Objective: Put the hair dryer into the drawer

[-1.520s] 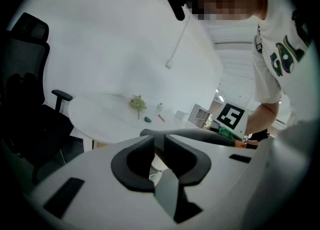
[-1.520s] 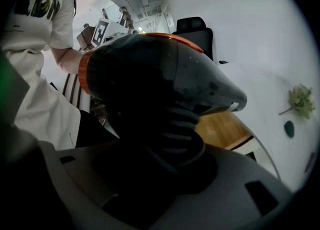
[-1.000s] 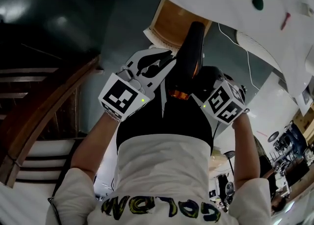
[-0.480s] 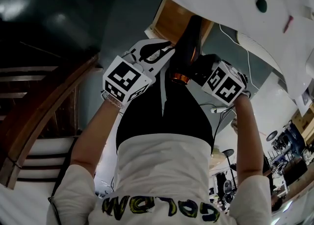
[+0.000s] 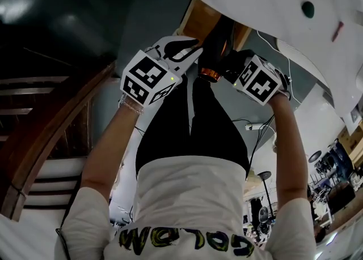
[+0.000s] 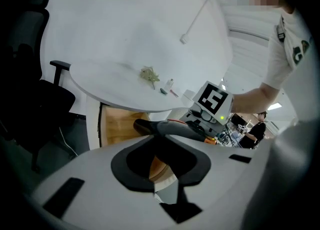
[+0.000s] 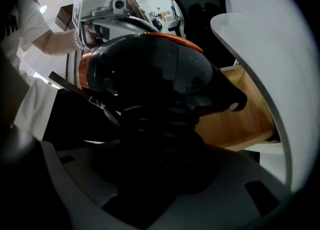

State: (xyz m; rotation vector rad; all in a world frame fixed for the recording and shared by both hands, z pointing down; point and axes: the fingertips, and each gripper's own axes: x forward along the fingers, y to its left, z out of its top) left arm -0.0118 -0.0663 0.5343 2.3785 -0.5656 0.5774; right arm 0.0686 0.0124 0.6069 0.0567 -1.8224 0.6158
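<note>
The black hair dryer (image 5: 218, 46) with an orange ring hangs between my two grippers, its nozzle over the open wooden drawer (image 5: 199, 22) under the white table (image 5: 266, 4). My right gripper (image 5: 231, 66) is shut on the dryer's handle; the right gripper view is filled by the dryer's dark body (image 7: 150, 73) above those jaws (image 7: 160, 139), with the drawer (image 7: 240, 119) beyond. My left gripper (image 5: 184, 49) sits just left of the barrel. In the left gripper view its jaws (image 6: 161, 146) stand together with nothing between them, the dryer (image 6: 175, 128) lying just past their tips.
A black office chair (image 6: 35, 88) stands left of the table (image 6: 130, 48), which carries a few small items (image 6: 150, 75). The drawer's inside (image 6: 117, 129) shows bare wood. A wooden stair rail (image 5: 51, 123) runs at the left. A person (image 6: 257, 131) stands far off.
Both grippers and the hair dryer have sunk and moved forward together toward the drawer. The grip has not changed.
</note>
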